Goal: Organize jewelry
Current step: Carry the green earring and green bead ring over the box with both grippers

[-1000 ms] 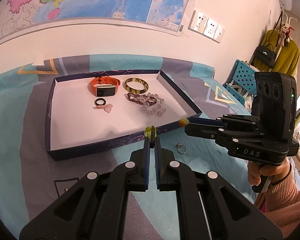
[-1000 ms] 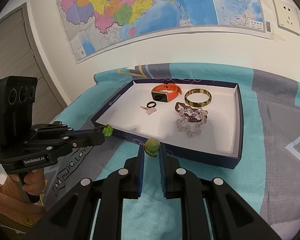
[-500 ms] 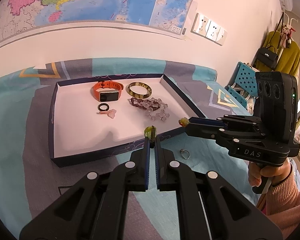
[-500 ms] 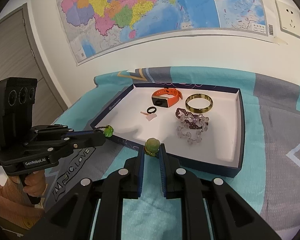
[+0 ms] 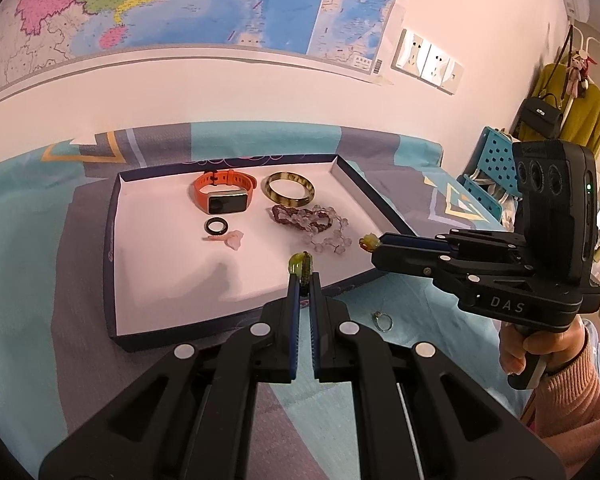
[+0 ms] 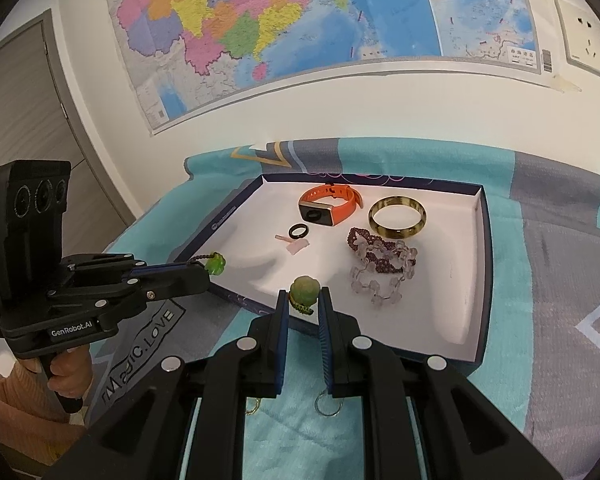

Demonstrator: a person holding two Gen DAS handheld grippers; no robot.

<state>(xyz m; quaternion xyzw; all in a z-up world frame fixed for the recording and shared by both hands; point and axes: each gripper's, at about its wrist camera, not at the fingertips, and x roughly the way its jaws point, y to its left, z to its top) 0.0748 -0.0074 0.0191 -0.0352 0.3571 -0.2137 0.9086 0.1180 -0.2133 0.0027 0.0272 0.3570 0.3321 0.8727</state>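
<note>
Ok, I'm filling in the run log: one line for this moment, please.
left gripper: shut on green bead charm | right gripper: shut on green bead pendant | both over tray front edge | silver ring on blanket

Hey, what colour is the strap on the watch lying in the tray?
Orange. The rectangular-faced watch's strap shows best in the right wrist view.

The near-left floor of the shallow dark-blue tray (image 5: 112, 248) lies bare; the orange smartwatch (image 5: 224, 196), amber bangle (image 5: 290, 190) and clear-and-maroon bead bracelets (image 5: 320, 228) crowd its far and right parts.
</note>
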